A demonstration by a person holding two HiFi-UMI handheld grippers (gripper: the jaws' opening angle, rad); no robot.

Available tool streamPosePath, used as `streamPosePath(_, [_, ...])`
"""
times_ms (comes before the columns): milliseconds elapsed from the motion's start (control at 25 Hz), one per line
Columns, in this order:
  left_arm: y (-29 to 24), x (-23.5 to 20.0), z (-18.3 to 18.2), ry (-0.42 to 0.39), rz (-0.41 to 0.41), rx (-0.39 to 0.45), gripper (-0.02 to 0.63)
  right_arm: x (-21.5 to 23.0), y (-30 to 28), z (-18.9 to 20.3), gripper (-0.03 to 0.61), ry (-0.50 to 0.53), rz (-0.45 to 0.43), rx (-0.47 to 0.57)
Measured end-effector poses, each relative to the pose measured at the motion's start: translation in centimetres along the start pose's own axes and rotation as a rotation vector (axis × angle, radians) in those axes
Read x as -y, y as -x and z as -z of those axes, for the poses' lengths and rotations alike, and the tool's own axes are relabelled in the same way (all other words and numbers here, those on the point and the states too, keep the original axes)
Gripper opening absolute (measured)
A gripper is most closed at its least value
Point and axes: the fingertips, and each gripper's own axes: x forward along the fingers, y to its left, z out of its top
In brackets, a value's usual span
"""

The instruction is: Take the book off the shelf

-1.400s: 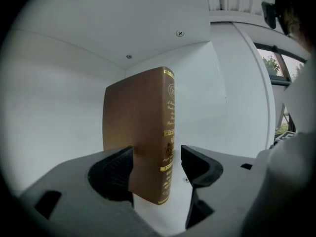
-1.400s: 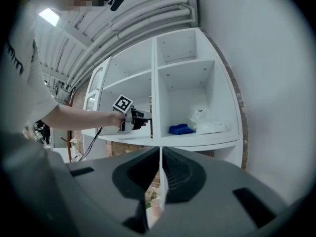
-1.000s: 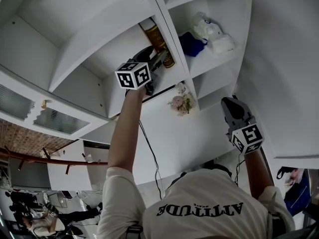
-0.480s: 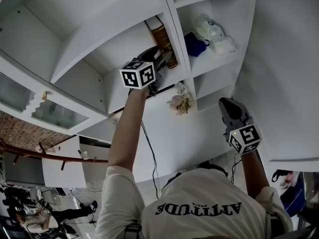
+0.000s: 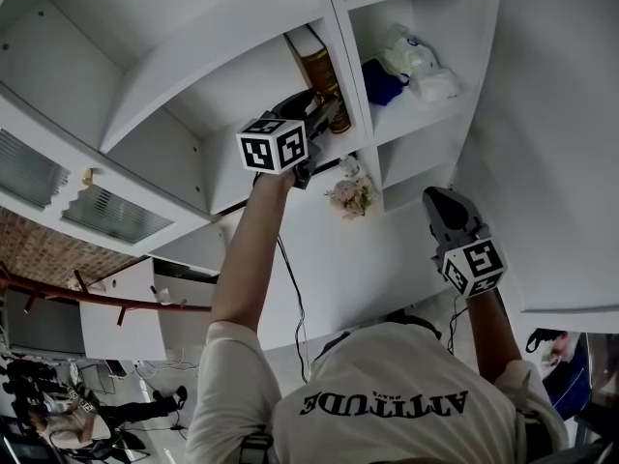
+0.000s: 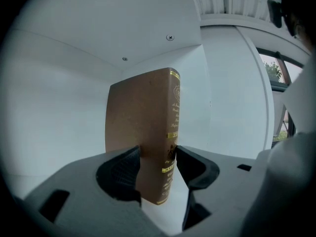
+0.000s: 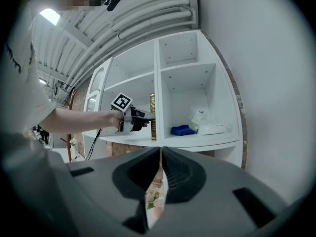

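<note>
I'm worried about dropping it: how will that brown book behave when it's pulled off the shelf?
Probably stiff: the book looks hardbound and stands upright. Its thickness suggests some weight, so it may droop or pivot in the left gripper, whose jaws are closing low across its covers near the spine. The smooth cover might slip a little.

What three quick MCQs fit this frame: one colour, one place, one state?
1. The book cover is: A green, B brown, C red.
2. The cloth lies: A against the book, B across the divider from the book, C on the floor.
3. The right tongs are: A open, B shut on the cloth, C shut and empty.

Key: B, the left gripper view shows a brown cover with gold print. B, the right gripper view shows the divider standing between them. C, the jaws meet with nothing between them.
</note>
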Motion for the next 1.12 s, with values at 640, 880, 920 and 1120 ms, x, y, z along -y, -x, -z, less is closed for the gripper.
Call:
streamPosePath(640, [1.8, 3.1, 0.5, 0.012, 0.054, -0.003, 0.238, -1.6, -0.8, -0.3, 0.032, 0.014, -0.037, -0.01])
streamPosePath(880, [2.3, 3.7, 0.7, 0.013, 0.064, -0.001, 0.238, -2.4, -1.2, -0.2, 0.033, 0.018, -0.053, -0.01])
streamPosePath(920, [2.3, 3.9, 0.7, 0.014, 0.066, 0.0, 0.238, -2.4, -1.2, -0.2, 0.032, 0.018, -0.054, -0.01])
streamPosePath(1120, [2.8, 4.5, 0.8, 0.021, 0.076, 0.003, 0.236, -2.5, -1.1, -0.4, 0.033, 0.019, -0.055, -0.009])
